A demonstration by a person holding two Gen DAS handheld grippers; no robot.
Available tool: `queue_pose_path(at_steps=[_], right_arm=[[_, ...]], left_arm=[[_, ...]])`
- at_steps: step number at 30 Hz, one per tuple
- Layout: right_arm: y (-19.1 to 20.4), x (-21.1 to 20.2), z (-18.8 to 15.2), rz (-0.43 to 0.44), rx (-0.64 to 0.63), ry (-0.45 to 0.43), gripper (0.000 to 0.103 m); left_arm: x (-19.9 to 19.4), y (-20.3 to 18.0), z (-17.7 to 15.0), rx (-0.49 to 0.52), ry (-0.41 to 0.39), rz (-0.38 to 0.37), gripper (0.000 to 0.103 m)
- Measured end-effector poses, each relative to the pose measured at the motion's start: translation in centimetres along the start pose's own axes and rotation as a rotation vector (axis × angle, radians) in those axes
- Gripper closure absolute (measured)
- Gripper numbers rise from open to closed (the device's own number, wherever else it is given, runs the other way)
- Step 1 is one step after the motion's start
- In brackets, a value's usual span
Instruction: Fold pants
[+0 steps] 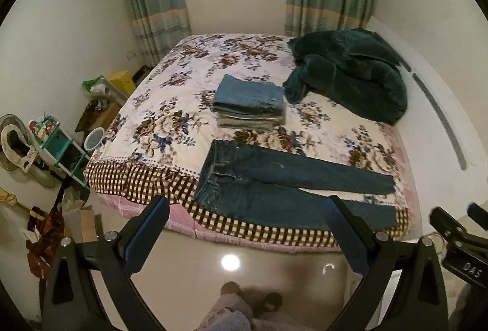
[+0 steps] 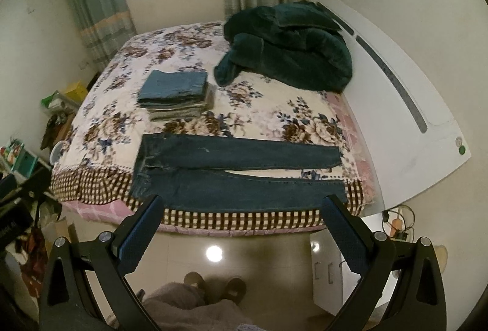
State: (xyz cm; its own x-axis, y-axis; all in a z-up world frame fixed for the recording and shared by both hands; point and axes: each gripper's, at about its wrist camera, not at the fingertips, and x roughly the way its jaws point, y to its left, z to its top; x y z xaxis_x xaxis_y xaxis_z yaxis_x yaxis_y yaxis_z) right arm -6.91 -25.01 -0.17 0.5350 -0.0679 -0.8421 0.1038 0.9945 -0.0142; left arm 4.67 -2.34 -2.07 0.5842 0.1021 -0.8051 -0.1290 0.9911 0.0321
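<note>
Dark blue jeans (image 1: 274,181) lie flat along the near edge of the floral bed (image 1: 170,105), waistband to the left, both legs stretched right. They also show in the right wrist view (image 2: 231,175). My left gripper (image 1: 247,206) is open and empty, held in the air in front of the bed edge, short of the jeans. My right gripper (image 2: 242,204) is open and empty, also in front of the bed edge; it shows at the right edge of the left wrist view (image 1: 460,227).
A stack of folded pants (image 1: 250,102) sits mid-bed (image 2: 175,96). A dark green blanket (image 1: 350,77) is heaped at the far right by the white headboard (image 2: 396,105). Cluttered shelves and bags (image 1: 52,148) stand left of the bed. My feet (image 1: 250,297) are on the glossy floor.
</note>
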Motion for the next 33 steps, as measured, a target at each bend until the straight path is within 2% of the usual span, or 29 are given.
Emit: queue_pose_path(at_steps=[3,8,14,17,19,21,26,31,33], right_arm=[[-1.6,3.8,2.4,-0.011,0.045,0.037,0.0],[-4.4,12.3,6.6,-0.083,0.12,0.085,0.0],[-8.3,26.8,11.7,-0.129,0.28,0.238,0.0],[-10.4,35.7,13.6,-0.143,0.402,0.356,0.0],[-11.8,41.8,14.3,-0.119,0.495,0.444,0.0],[-13.5,48.4,14.9,-0.142,0.574,0.526,0.0],[-16.4,61.8,15.6,-0.223,0.696,0.607,0.0],[-18.1,72.4,15.5,-0.336,0.764,0.658,0.0],[-19.2,76.6,15.4,-0.365,0.804,0.68,0.0]], left_arm=[[3.1,-0.1,1.1,-0.009,0.017,0.026,0.0],[11.8,-0.3,4.7,-0.017,0.069,0.087,0.0],[26.8,0.4,9.4,-0.083,0.247,0.119,0.0],[35.9,1.9,11.3,-0.18,0.386,0.13,0.0],[41.0,3.2,11.7,-0.257,0.466,0.152,0.0],[47.8,5.3,12.0,-0.376,0.562,0.181,0.0],[60.8,8.9,10.5,-0.615,0.722,0.279,0.0],[70.6,10.1,8.7,-0.767,0.84,0.325,0.002],[73.3,10.0,8.0,-0.791,0.862,0.334,0.006]])
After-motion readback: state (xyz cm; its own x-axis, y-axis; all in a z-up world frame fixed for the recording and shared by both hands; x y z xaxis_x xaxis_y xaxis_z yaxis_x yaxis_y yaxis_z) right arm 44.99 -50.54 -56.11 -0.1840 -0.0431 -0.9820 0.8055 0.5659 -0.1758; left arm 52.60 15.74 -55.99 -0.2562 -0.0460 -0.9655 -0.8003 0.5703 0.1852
